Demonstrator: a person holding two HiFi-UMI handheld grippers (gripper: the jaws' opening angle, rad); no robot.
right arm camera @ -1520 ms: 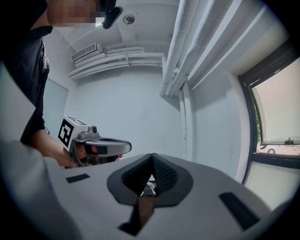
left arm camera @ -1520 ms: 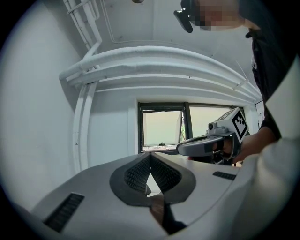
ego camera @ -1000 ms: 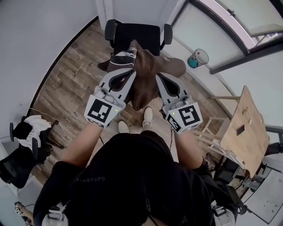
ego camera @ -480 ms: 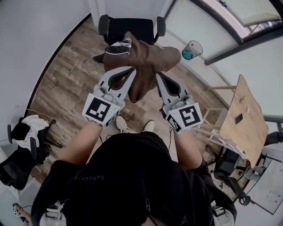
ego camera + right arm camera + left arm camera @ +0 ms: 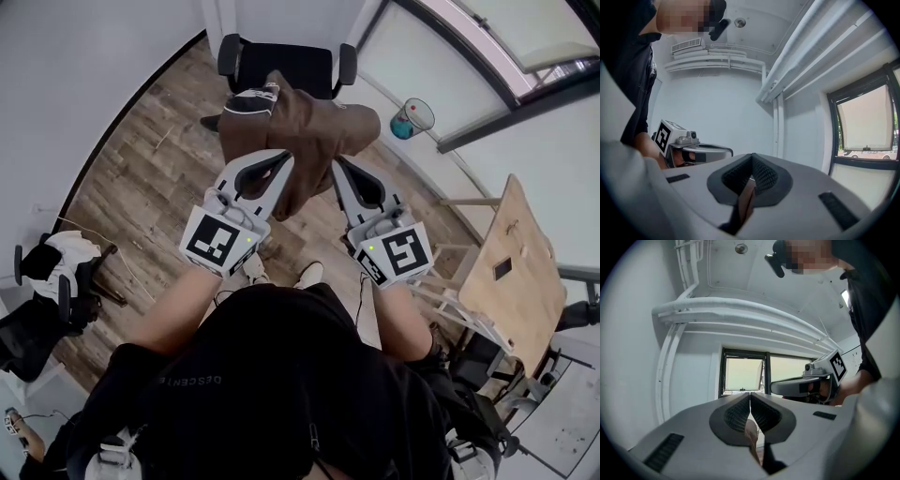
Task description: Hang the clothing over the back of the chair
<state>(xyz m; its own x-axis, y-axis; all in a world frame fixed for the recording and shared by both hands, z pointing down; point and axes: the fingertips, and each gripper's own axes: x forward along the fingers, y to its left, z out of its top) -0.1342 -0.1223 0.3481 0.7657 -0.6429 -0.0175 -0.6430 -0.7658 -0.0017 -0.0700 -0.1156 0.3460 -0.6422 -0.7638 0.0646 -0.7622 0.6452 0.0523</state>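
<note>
A brown garment (image 5: 305, 131) with a black-and-white collar part hangs in the air between my two grippers, just in front of a black office chair (image 5: 281, 64) with armrests. My left gripper (image 5: 281, 157) is shut on the garment's near left edge; a fold of brown cloth (image 5: 752, 437) shows pinched between its pads. My right gripper (image 5: 337, 161) is shut on the near right edge, with cloth (image 5: 746, 197) caught in its jaws. Both grippers point level, side by side. The garment hides part of the chair's seat.
A teal container (image 5: 412, 117) stands on the floor by the window wall at the right. A wooden table (image 5: 511, 272) is at the right. Another chair piled with clothes (image 5: 47, 281) stands at the left. White walls close in behind the black chair.
Both grippers have carried the garment a little forward toward the black chair and slightly higher. The person's feet have stepped along beneath. Both grips stay the same.
</note>
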